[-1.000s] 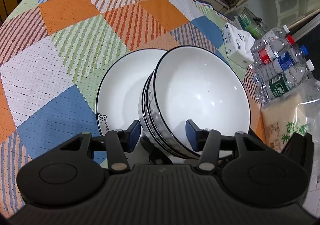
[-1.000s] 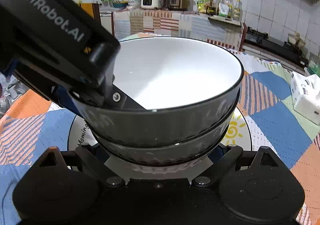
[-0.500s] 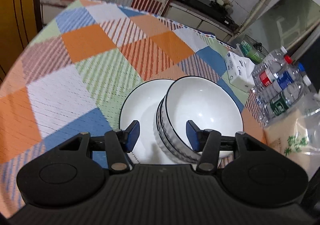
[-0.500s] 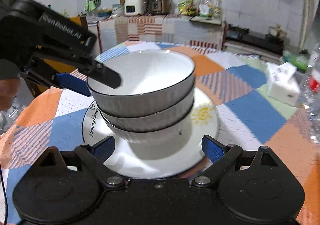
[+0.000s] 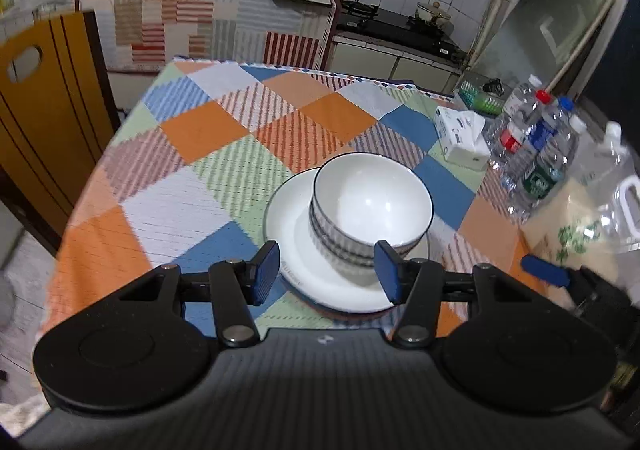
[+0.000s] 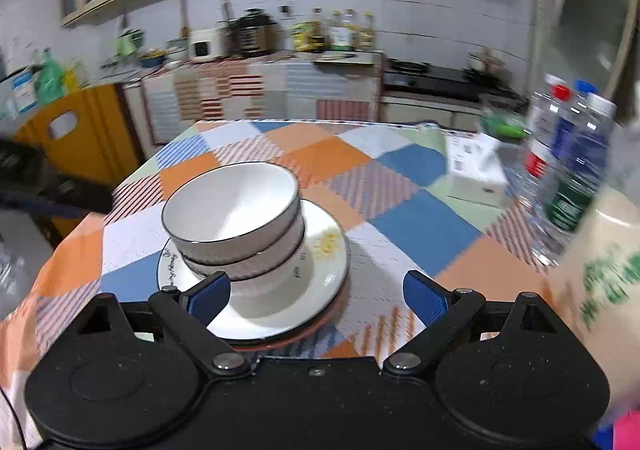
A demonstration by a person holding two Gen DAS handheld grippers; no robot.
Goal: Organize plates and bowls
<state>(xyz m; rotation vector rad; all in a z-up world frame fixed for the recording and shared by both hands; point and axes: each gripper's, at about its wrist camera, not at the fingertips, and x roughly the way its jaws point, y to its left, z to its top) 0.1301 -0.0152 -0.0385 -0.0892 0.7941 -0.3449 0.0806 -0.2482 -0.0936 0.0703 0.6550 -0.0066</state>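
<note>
The stack of bowls (image 5: 370, 210) is sitting on the white plate (image 5: 288, 226), which is resting near the middle of the checkered worktop (image 5: 208, 130). The left claw (image 5: 326, 276) is hovering on the near side, pads apart and gripping nothing. The right claw (image 6: 316, 296) is hanging wide apart, empty too. A tissue box (image 5: 460, 138) and water bottles (image 5: 536, 154) are standing off to the right.
</note>
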